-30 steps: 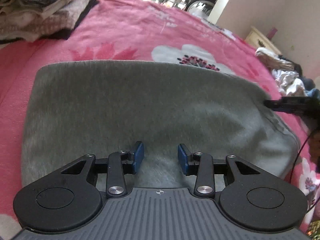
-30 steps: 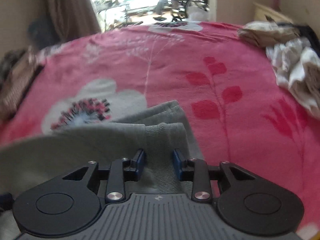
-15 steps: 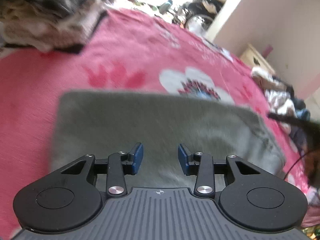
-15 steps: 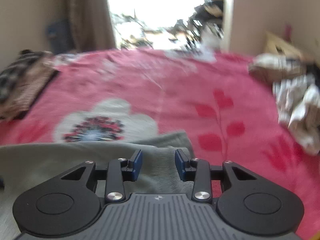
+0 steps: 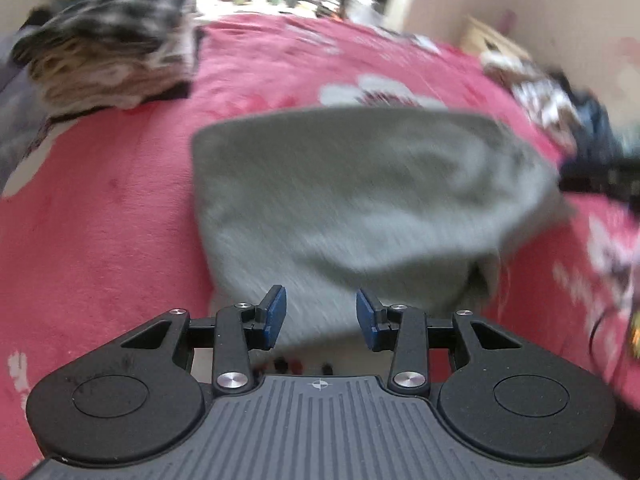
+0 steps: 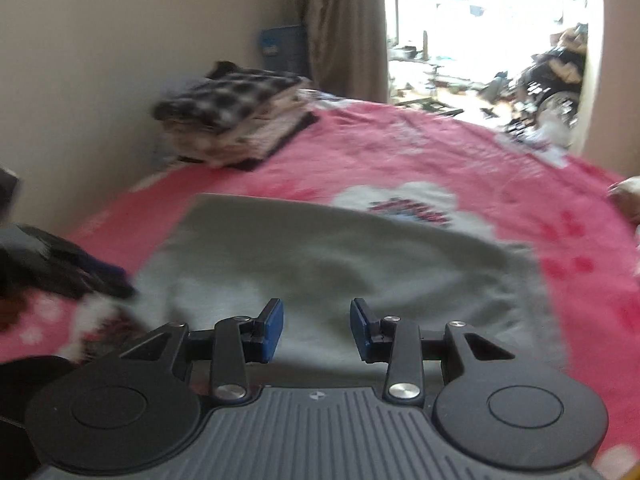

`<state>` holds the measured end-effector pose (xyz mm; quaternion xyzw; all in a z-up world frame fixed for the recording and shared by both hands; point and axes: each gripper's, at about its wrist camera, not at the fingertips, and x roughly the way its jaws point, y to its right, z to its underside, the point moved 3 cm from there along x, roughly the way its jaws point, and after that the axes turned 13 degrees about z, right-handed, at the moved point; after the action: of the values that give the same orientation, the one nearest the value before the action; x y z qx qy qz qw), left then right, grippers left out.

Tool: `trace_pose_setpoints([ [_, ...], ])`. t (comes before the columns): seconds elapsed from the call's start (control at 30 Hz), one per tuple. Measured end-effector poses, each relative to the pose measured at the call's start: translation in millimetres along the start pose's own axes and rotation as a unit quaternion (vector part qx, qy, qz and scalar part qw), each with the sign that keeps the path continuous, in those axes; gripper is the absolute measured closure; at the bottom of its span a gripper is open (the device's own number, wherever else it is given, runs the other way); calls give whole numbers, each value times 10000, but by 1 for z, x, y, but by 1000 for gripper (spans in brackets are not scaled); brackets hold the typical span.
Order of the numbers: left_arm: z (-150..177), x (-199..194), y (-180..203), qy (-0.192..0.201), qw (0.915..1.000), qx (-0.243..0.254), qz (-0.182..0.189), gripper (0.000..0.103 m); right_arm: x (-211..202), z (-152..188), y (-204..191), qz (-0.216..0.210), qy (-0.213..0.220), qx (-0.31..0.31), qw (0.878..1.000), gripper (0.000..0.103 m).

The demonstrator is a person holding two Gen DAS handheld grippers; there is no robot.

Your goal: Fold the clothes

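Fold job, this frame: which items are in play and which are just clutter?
In play:
- grey knit garment, spread flat on the pink floral blanket
- left claw, open, empty
- right claw, open, empty

Clutter:
- stack of folded clothes, checked one on top
- crumpled white and brown heap of clothes, blurred
- brown curtain

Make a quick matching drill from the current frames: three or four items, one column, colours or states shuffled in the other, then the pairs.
Items:
1. garment
2. bedspread
3. folded stack
4. left gripper

Descriptions:
A. pink with flower print
B. open, nothing between its fingers
C. grey, lying flat on the bed
D. checked piece on top, by the wall

Pairs: 1-C, 2-A, 3-D, 4-B
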<state>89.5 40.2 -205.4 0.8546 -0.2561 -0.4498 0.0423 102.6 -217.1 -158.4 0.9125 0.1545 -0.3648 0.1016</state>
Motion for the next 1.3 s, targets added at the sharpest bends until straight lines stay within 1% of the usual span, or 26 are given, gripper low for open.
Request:
trace_pose_setpoints([
  [0.07,7,13,3,-143,9993,269,-195,64,3,2,-17,-219,-46,-37,9997,64],
  [0.13,12,24,1,-267,9979,397,-435,65,6,4,-34,-439,-91,-73,9990,64],
  [0.17,13,28,-3,-284,9970,411,-590,65,7,5,-43,-548,-114,-91,9984,64],
  [0.23,12,29,-13,-269,9972,289,-642,65,11,7,-59,-741,-178,-153,9970,65],
  [0.27,11,28,-17,-219,9975,199,-634,65,22,11,-66,-666,-328,-319,9967,65],
  [0.3,11,26,-22,-187,9977,120,-646,65,35,16,-68,-439,-539,-490,9964,65],
  [0.33,10,24,-26,-182,9973,117,-702,64,48,21,-71,-212,-750,-660,9948,73],
  [0.37,10,23,-29,-179,9969,119,-762,64,59,25,-72,-16,-929,-776,9926,76],
  [0.43,11,18,-37,-165,9964,68,-824,64,64,26,-63,70,-980,-475,9940,76],
  [0.5,11,10,-43,-97,9962,28,-867,64,57,23,-58,287,-932,-194,9950,76],
  [0.6,14,-4,-40,18,9962,183,-853,64,36,17,-62,460,-662,-252,9964,74],
  [0.7,17,-11,-20,65,9976,496,-485,64,24,14,-62,477,-527,-132,9974,73],
  [0.73,18,-13,-12,70,9975,616,-343,64,21,14,-62,464,-502,-65,9976,73],
  [0.77,19,-10,-5,41,9966,771,-276,64,19,13,-62,451,-477,2,9978,73],
  [0.83,20,-2,11,-5,9931,1148,-238,64,13,13,-61,425,-427,136,9981,73],
  [0.9,20,9,29,-46,9868,1597,-247,64,7,12,-60,400,-386,278,9981,73],
  [1.0,18,25,50,-75,9763,2155,-195,64,1,16,-51,290,-468,674,9962,73],
  [1.1,16,40,63,-127,9641,2640,-240,64,-3,21,-45,184,-544,910,9942,73],
  [1.2,12,49,66,-157,9600,2788,-218,64,-5,25,-42,83,-584,1027,9930,73],
  [1.3,7,58,66,-196,9578,2863,-190,64,-4,30,-42,-22,-629,1076,9922,73],
])
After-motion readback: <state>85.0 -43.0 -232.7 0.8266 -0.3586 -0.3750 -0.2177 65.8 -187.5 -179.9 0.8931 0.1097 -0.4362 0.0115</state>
